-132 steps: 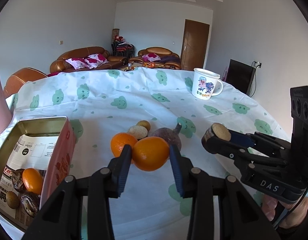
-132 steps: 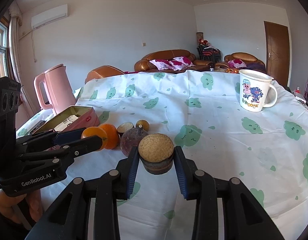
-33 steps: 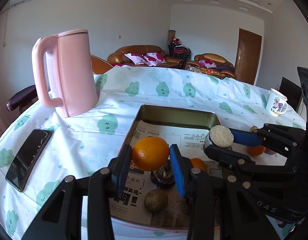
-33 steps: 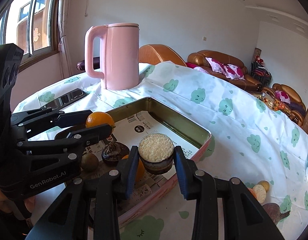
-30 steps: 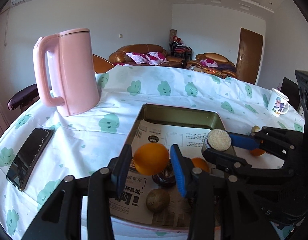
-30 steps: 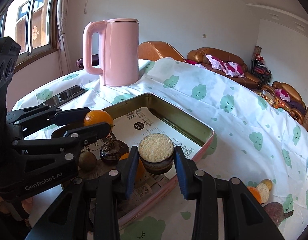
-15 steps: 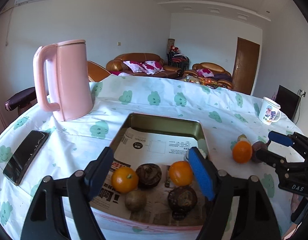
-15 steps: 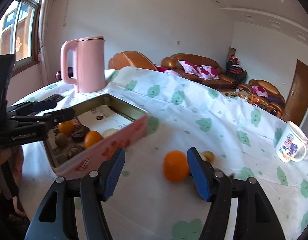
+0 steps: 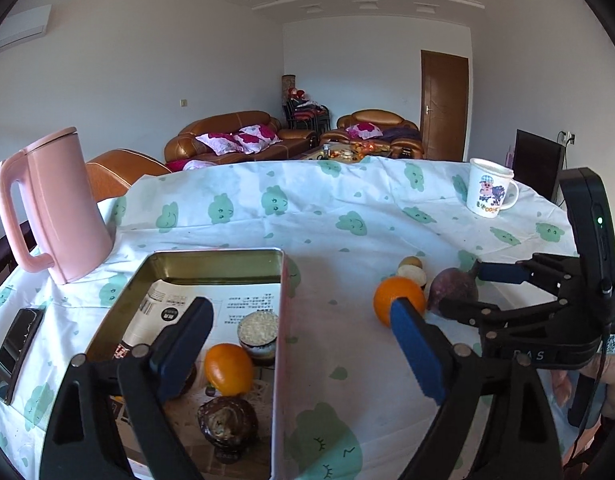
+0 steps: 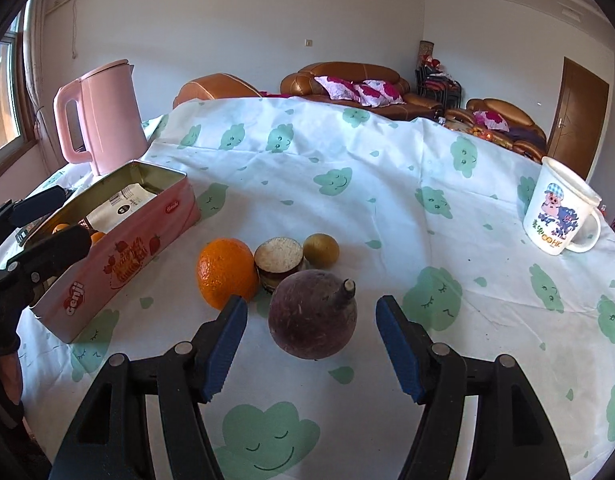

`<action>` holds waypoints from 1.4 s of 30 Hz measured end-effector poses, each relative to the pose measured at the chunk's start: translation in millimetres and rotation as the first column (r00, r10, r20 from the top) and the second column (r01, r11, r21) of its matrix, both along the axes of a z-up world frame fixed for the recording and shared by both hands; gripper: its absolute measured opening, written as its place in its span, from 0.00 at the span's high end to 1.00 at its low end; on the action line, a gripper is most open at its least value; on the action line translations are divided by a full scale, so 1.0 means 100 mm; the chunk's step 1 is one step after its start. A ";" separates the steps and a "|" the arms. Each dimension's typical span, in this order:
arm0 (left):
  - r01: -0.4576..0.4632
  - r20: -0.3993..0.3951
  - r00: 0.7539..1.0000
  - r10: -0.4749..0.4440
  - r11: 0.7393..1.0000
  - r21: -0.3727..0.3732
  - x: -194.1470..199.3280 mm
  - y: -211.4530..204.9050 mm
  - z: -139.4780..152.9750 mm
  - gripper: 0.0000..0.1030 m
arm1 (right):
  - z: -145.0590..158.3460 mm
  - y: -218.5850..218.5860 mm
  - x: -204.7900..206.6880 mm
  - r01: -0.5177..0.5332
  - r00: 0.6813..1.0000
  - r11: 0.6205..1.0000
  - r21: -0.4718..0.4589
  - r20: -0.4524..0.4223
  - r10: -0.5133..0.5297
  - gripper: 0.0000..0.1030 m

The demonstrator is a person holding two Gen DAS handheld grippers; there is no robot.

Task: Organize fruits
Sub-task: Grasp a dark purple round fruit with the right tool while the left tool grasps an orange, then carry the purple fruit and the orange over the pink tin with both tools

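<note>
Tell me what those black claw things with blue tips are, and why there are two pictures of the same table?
They are grabbers that a person holds, one in each hand. Each carries a small camera looking out along its two fingers, so you get one picture per hand. The left gripper is over the pink tin; its jaws are opening and hold nothing. In the tin lie an orange and some dark fruits. The right gripper is open too, with the big purple fruit sitting on the tablecloth between its fingers, untouched. Beside that fruit wait another orange, a cut fruit and a small brown one. The pink kettle and the mug just stand there.
</note>
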State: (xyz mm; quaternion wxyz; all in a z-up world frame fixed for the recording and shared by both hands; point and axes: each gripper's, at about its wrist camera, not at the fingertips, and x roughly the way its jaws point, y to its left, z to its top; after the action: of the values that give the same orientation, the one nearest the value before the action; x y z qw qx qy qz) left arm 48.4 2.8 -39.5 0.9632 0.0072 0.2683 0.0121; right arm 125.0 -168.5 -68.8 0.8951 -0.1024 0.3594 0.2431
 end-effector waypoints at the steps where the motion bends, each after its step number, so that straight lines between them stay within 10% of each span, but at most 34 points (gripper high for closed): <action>1: 0.004 -0.005 1.000 -0.004 1.000 -0.003 0.03 -0.02 -0.01 0.10 | -0.01 0.01 0.03 -0.001 1.000 1.000 -0.006 -0.006 0.001 0.34; 8: 0.033 -0.041 0.999 -0.034 0.999 -0.017 0.17 -0.14 -0.09 0.10 | -0.10 -0.03 0.18 -0.021 0.994 0.999 0.034 -0.108 0.024 0.49; 15: 0.089 -0.069 0.994 -0.090 0.996 -0.017 0.30 -0.37 -0.12 0.12 | 0.06 -0.24 0.09 0.101 0.995 0.991 0.085 0.004 -0.102 0.49; 27: 0.169 -0.248 0.951 -0.184 0.982 -0.079 0.79 -0.65 -0.36 0.48 | 0.10 -0.39 0.12 0.168 0.985 0.977 0.133 0.005 -0.170 0.49; 42: 0.154 -0.146 0.974 -0.172 0.980 -0.127 0.67 -0.52 -0.24 0.58 | 0.17 -0.38 0.01 0.137 0.986 0.980 0.145 0.071 -0.149 0.49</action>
State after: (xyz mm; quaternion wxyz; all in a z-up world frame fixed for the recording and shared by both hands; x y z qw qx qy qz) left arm 115.4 -49.0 -63.4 0.9358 -0.0254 0.3417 -0.0832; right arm 126.4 -206.3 -52.3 0.9292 -0.0232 0.3110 0.1983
